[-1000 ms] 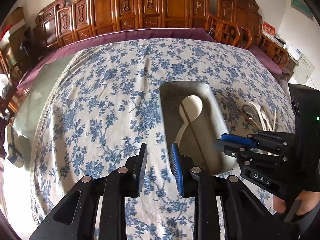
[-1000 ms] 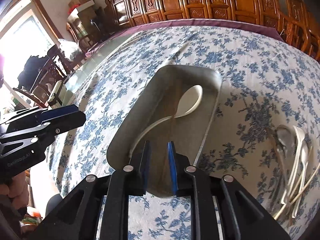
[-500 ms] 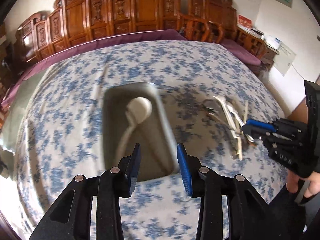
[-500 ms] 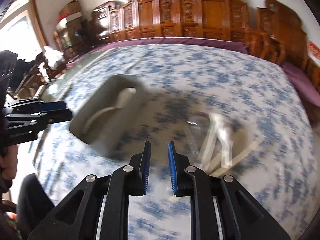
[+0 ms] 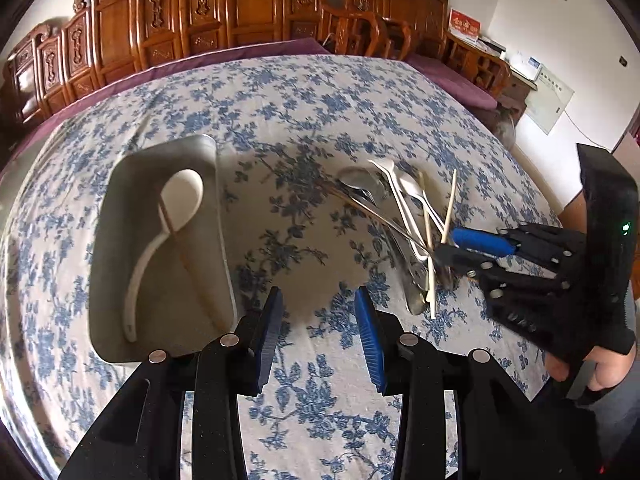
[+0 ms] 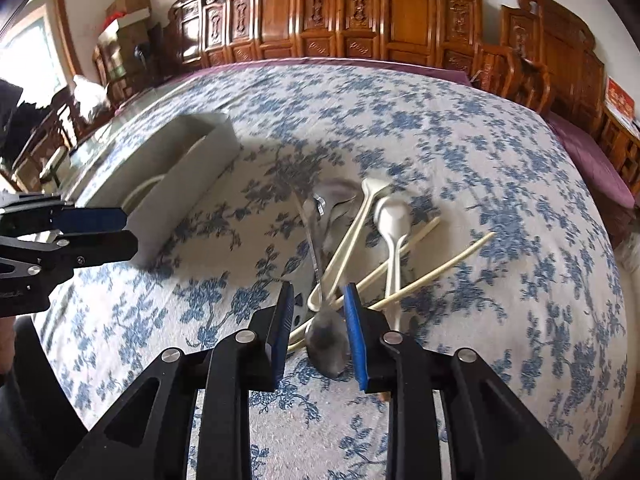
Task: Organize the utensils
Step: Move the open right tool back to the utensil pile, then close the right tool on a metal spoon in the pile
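Fingers of both grippers point(image 5: 318, 336) point(image 6: 318, 328) parted, grasping nothing; tray point(image 5: 120, 264) holds one spoon point(image 5: 176, 208), one chopstick point(image 5: 180, 248).

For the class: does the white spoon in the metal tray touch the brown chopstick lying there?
Touching. The left wrist view shows the brown chopstick lying across the white spoon inside the metal tray.

A matt woven cloth point(image 5: 304, 120) with blue flowers covers the tabletop. The tray point(image 5: 120, 240) looks like dull brushed metal. Glossy white spoons point(image 6: 394, 220) and pale smooth chopsticks point(image 6: 440, 260) lie beside shiny metal spoons point(image 5: 360, 180). Carved wooden chairs point(image 5: 240, 8) gleam, varnished.
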{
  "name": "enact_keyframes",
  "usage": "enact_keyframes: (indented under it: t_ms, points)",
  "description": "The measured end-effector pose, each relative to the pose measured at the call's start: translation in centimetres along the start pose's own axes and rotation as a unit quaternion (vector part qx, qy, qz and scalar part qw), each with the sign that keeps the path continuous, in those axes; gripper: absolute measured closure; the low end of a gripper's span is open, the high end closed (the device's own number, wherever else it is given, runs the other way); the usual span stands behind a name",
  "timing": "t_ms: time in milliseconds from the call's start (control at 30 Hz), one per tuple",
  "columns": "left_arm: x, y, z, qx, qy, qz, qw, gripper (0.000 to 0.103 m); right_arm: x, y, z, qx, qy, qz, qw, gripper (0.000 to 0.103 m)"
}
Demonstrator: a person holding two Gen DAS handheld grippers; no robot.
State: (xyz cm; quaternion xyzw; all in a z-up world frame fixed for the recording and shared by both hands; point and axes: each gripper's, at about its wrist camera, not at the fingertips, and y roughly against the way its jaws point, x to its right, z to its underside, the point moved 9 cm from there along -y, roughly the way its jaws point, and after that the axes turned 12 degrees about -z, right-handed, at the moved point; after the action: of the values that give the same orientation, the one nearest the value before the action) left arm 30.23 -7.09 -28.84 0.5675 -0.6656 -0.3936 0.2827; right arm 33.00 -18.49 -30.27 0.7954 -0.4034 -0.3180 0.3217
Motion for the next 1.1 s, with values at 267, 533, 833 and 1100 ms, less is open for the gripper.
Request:
enact_keyframes:
  t_ms: [267, 533, 833, 1100]
  points:
    - [1.0, -0.6, 0.9, -0.008, -0.002, 0.006, 0.9999, 0.068, 0.6, -1.1, 1.6, -0.02, -0.009, 0.004, 1.0, 0.075]
    - [1.7, -0.4, 1.2, -0.007, -0.007, 0.009, 0.9999, 0.068, 0.1, -1.4, 2.3, -0.027, 0.009, 0.017, 0.999, 0.071]
    - [1.9, 0.0, 1.4, -0.009, -0.01, 0.004, 0.9999, 0.068, -0.1, -1.6, 2.2, -0.029, 0.028, 0.033, 0.999, 0.071]
    - [2.1, 0.5, 1.4, -0.006, -0.016, 0.001, 0.9998, 0.068, 1.4, -0.6, 2.3, -0.019, -0.008, 0.035, 0.999, 0.089]
